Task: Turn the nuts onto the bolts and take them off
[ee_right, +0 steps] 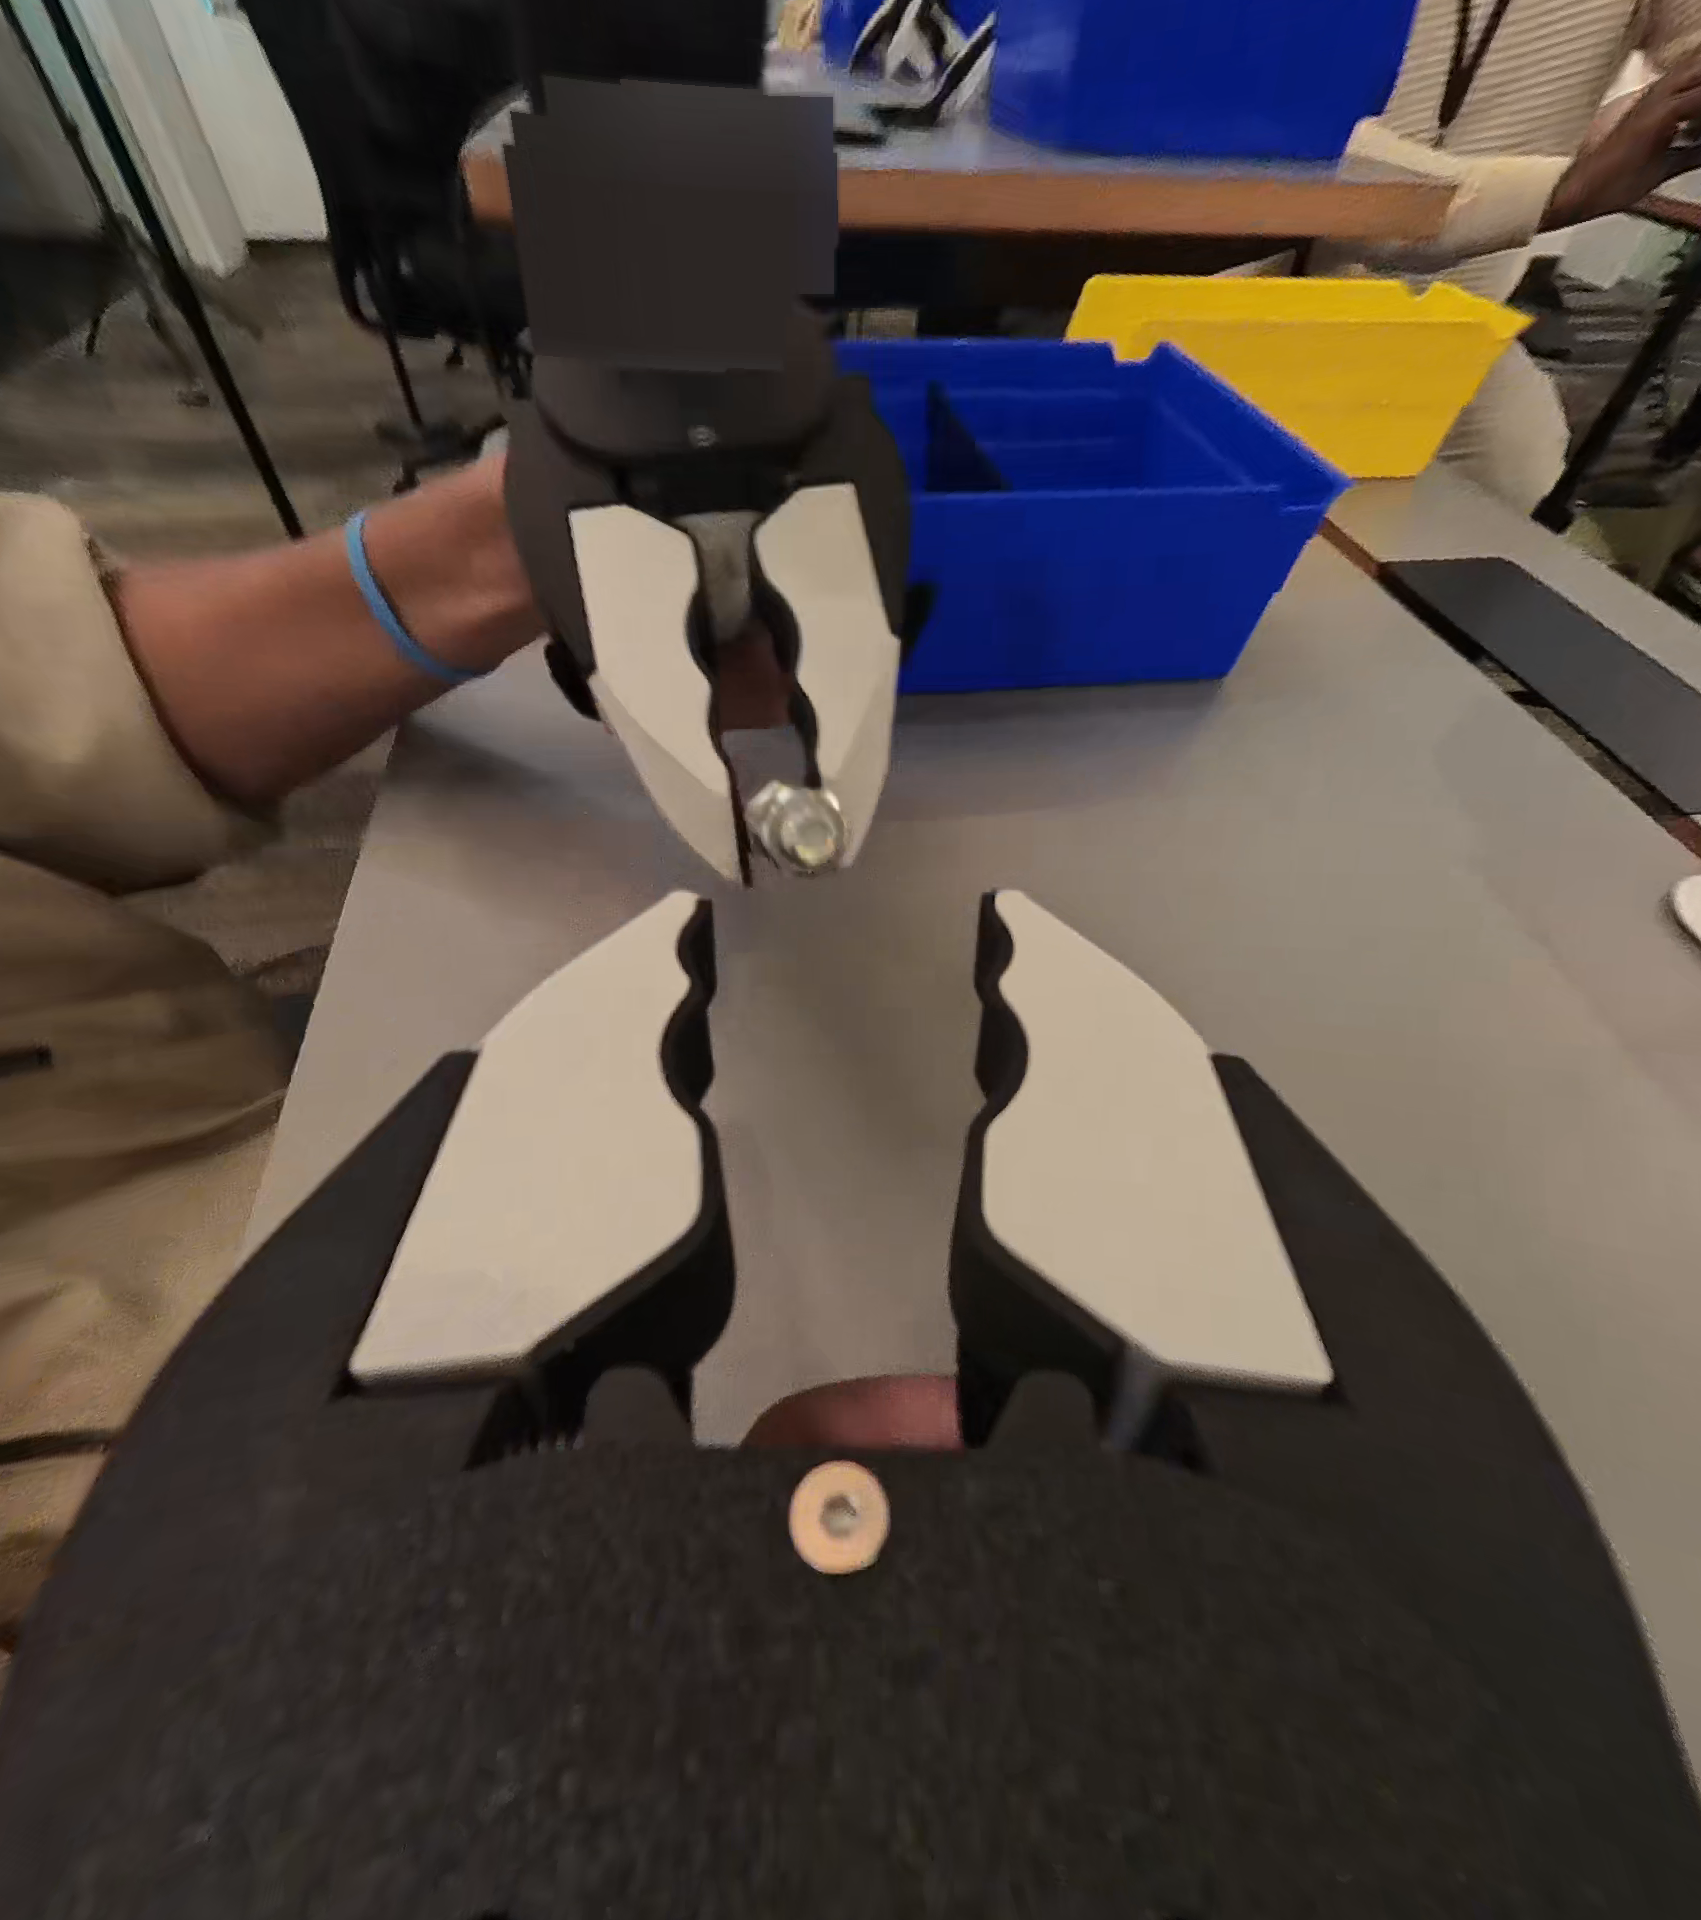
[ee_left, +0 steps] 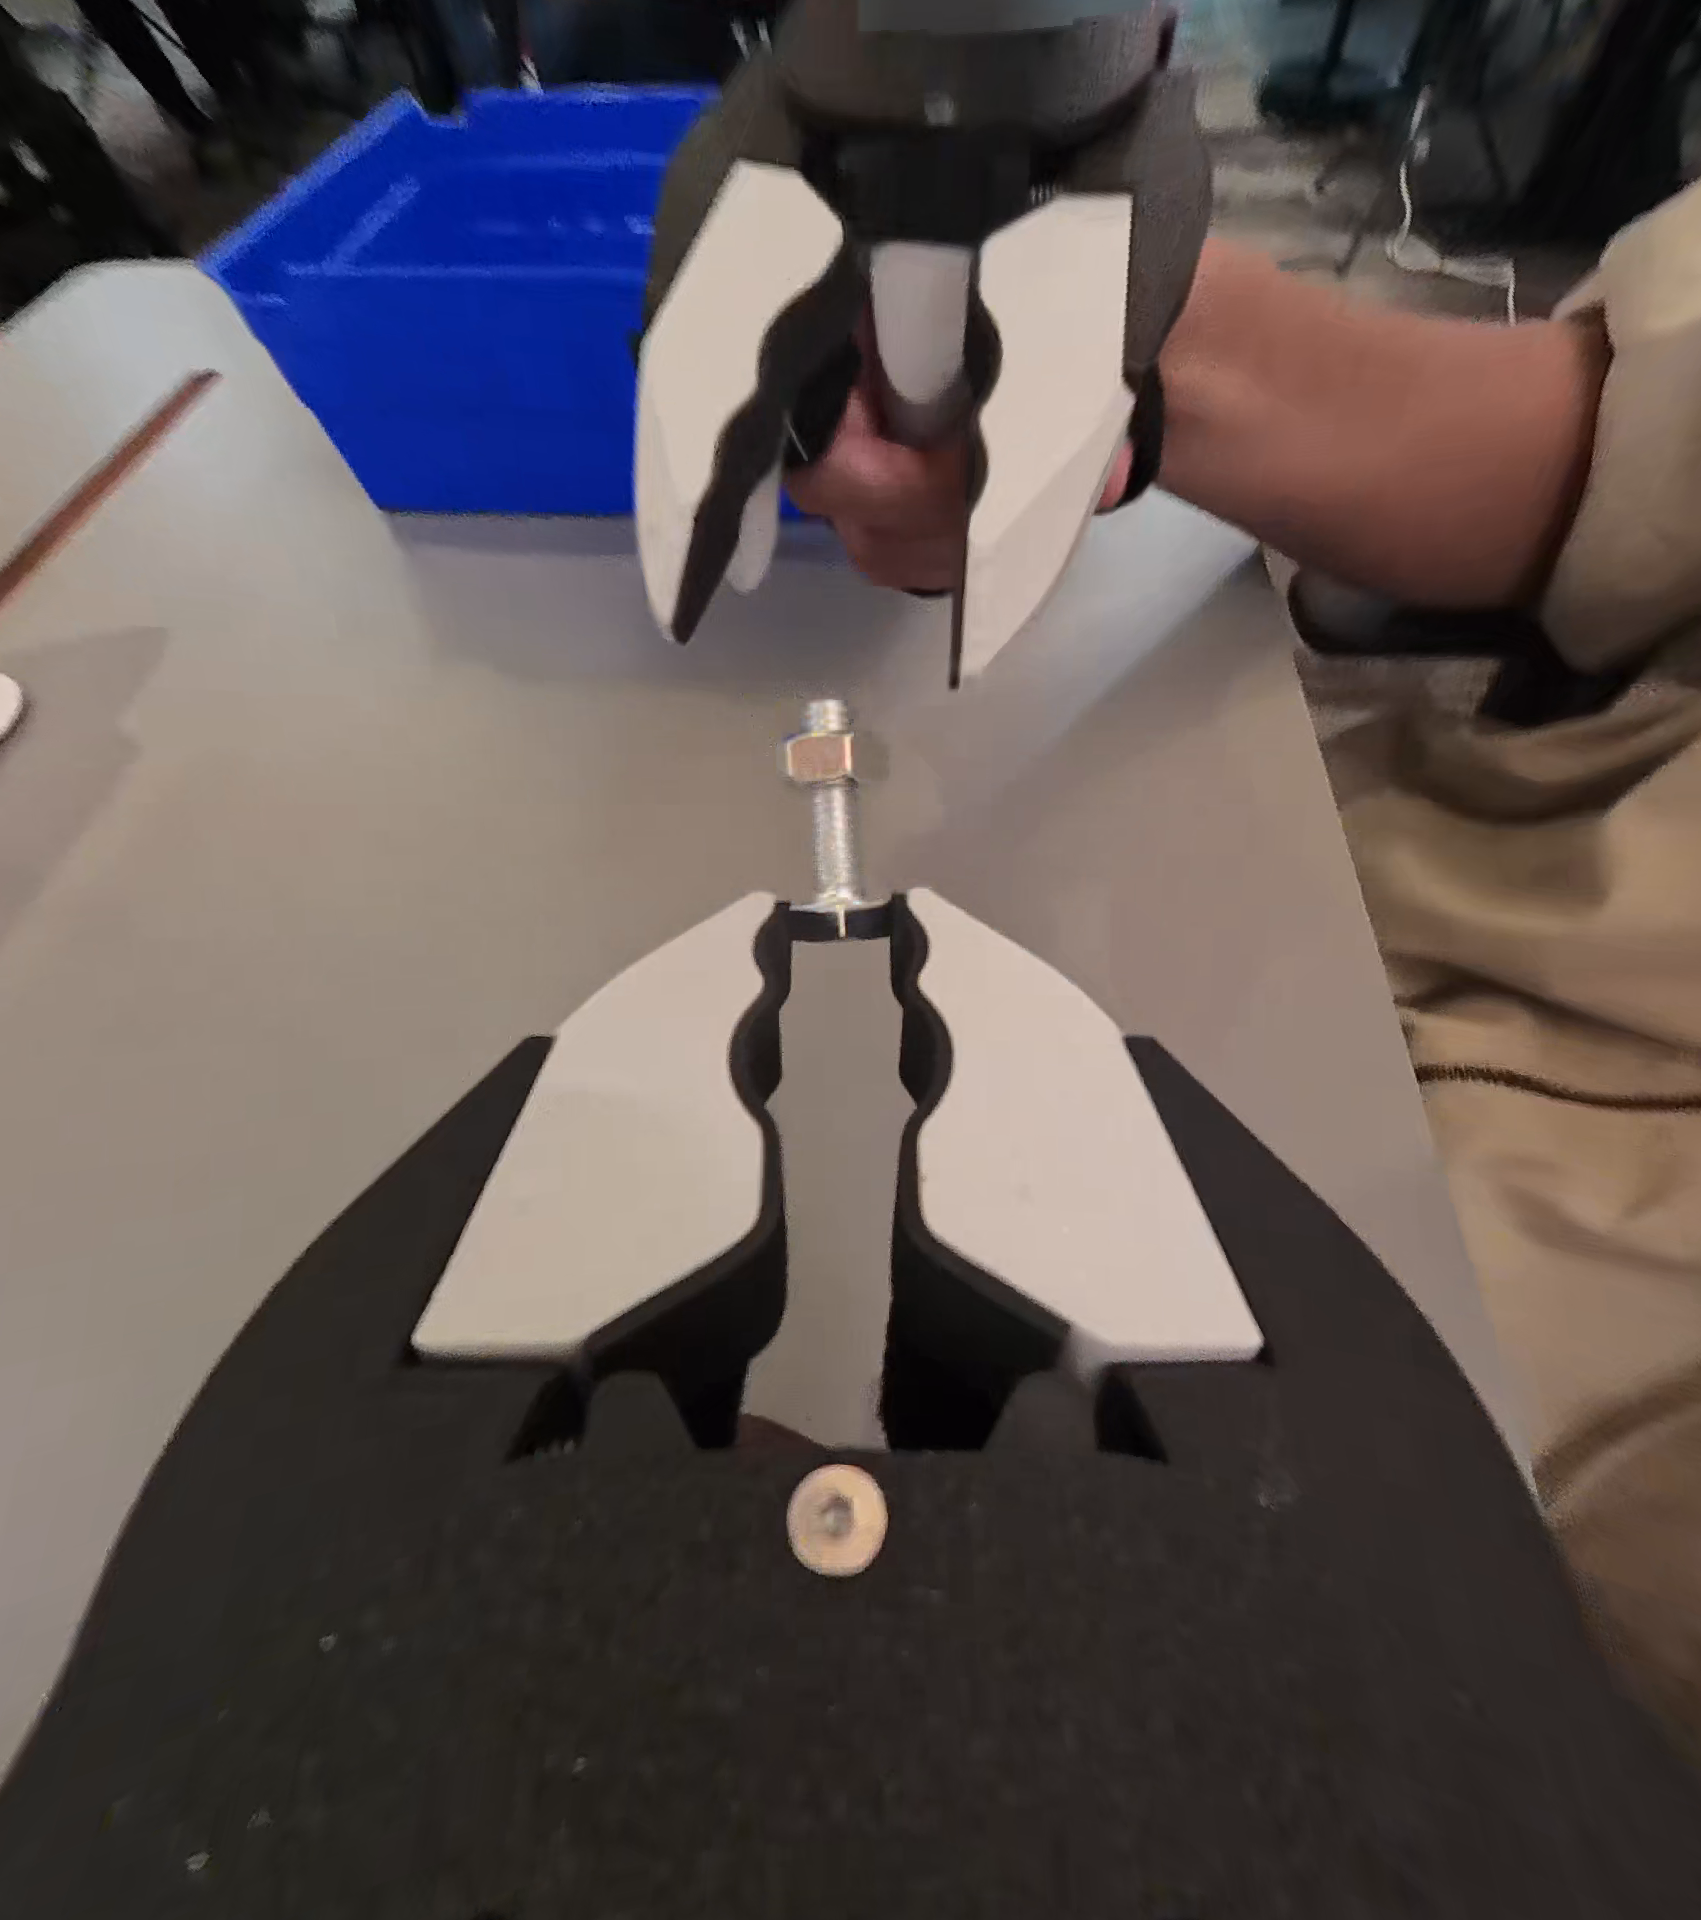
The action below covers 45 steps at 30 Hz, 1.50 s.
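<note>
Pinching the bolt point(ee_left: 830, 831) by its head at frame centre, your left gripper point(ee_left: 841, 920) is clenched; the nut point(ee_left: 820, 762) sits near the tip. Your right gripper point(ee_right: 844, 904), fingers spread and empty, hovers close. Next, I'd judge: close squarely on the nut's flats.

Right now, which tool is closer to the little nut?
Left. The left tool grips the bolt by its head, with the nut threaded near the bolt's far end. The right tool is open, just short of the nut, not touching.
</note>
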Motion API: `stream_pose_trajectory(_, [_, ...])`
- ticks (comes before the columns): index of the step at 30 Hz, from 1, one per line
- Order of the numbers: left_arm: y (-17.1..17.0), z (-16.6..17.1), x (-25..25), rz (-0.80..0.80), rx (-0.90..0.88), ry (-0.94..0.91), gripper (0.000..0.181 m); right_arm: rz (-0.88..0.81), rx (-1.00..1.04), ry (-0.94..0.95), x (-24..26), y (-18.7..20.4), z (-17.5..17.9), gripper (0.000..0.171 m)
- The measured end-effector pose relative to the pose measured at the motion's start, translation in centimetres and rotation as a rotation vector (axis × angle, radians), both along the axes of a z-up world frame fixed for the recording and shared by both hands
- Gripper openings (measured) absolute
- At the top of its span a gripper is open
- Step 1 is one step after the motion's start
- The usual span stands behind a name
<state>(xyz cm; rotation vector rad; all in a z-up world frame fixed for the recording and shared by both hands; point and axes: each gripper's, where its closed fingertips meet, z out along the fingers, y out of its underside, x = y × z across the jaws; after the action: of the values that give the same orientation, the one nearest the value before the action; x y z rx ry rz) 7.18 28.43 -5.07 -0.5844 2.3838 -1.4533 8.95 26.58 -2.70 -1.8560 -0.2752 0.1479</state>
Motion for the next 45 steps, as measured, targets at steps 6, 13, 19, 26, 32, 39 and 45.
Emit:
stream_pose_trajectory(6, [-1.3, -2.3, -0.5, -0.048, 0.083, 0.045, 0.018, 0.06, -0.117, -0.058, -1.9, 0.9, -3.0, 0.046])
stream_pose_trajectory(13, [-1.8, -2.9, -0.4, -0.058, 0.096, 0.059, 0.018, 0.089, -0.127, -0.075, -2.0, 0.8, -3.5, 0.019])
stream_pose_trajectory(19, [-1.9, -2.8, 0.0, -0.041, 0.081, 0.038, 0.018, 0.086, -0.113, -0.073, -1.6, 0.7, -3.3, 0.019])
stream_pose_trajectory(26, [-1.7, -0.6, 1.4, 0.043, -0.001, -0.073, 0.044, 0.016, -0.064, -0.095, -0.1, 0.6, -2.4, 0.019])
stream_pose_trajectory(32, [1.9, 1.4, 6.0, 0.517, -0.11, -0.219, 0.053, -0.172, 0.011, -0.054, 3.5, 1.0, -1.8, 0.019])
stream_pose_trajectory(39, [5.7, -1.1, 8.1, 0.973, -0.186, -0.206, 0.049, -0.355, 0.051, -0.024, 6.0, 1.4, -2.1, 0.019])
stream_pose_trajectory(45, [6.6, -1.0, 8.0, 0.999, -0.249, -0.198, 0.048, -0.37, 0.043, -0.016, 6.0, 1.7, -2.4, 0.019])
